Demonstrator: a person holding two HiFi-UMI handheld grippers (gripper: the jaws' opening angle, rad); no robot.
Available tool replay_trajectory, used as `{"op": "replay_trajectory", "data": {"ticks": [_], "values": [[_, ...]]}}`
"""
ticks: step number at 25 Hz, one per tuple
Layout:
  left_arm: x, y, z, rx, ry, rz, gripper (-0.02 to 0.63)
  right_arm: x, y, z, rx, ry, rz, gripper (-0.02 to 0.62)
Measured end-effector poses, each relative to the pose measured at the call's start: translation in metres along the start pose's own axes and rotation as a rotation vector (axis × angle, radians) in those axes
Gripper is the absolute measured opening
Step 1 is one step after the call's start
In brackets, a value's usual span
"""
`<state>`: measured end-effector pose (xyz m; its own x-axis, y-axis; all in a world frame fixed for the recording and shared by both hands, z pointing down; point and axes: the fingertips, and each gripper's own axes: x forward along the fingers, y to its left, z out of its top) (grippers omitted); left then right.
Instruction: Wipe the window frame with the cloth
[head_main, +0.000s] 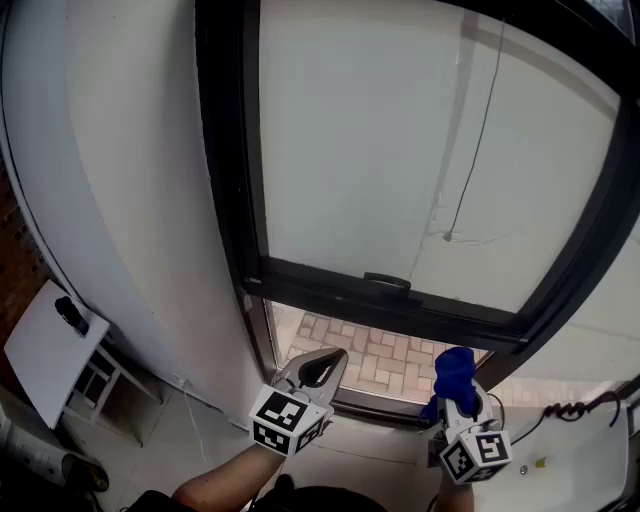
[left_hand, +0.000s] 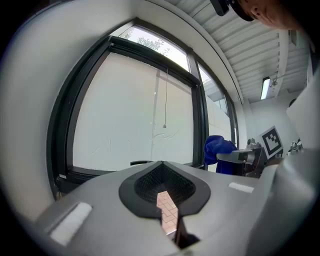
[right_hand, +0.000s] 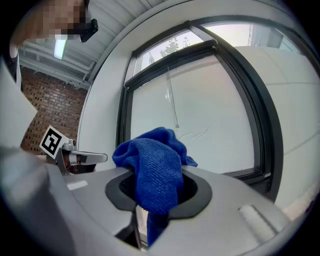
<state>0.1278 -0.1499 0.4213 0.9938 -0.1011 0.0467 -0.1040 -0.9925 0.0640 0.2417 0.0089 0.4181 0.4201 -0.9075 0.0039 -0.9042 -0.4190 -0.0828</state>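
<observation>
The black window frame (head_main: 400, 305) runs across the head view, with a handle (head_main: 388, 282) on its lower bar. My right gripper (head_main: 457, 398) is shut on a blue cloth (head_main: 455, 370), which sticks up out of its jaws just below the frame's lower right part, apart from it. In the right gripper view the cloth (right_hand: 152, 165) bunches over the gripper (right_hand: 155, 187), with the frame (right_hand: 260, 120) beyond. My left gripper (head_main: 320, 365) is shut and holds nothing, close below the lower left part of the frame. Its own view shows the gripper (left_hand: 162, 176), and the frame (left_hand: 65, 120) behind it.
A thin blind cord (head_main: 470, 150) hangs in front of the pale pane. Brick paving (head_main: 370, 355) shows through the low glass. A curved white wall (head_main: 120, 180) stands left of the window. A white board (head_main: 50, 350) lies lower left, and a dark cable (head_main: 575, 408) lower right.
</observation>
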Motion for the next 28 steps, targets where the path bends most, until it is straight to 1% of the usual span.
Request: {"op": "replay_trajectory", "data": {"ticks": [9, 14, 18, 28], "values": [[0.0, 0.0, -0.001, 0.0, 0.0, 0.002, -0.006, 0.0, 0.002, 0.0, -0.007, 0.002, 0.008, 0.115], [-0.005, 0.01, -0.001, 0.009, 0.0, 0.033, -0.006, 0.006, 0.006, 0.001, -0.024, 0.006, 0.023, 0.115], [-0.016, 0.024, 0.006, 0.018, -0.016, 0.068, -0.006, 0.019, 0.02, 0.001, -0.03, 0.006, 0.064, 0.115], [-0.062, 0.073, 0.017, 0.02, -0.034, 0.214, -0.006, 0.062, 0.08, 0.004, -0.039, 0.018, 0.227, 0.115]]}}
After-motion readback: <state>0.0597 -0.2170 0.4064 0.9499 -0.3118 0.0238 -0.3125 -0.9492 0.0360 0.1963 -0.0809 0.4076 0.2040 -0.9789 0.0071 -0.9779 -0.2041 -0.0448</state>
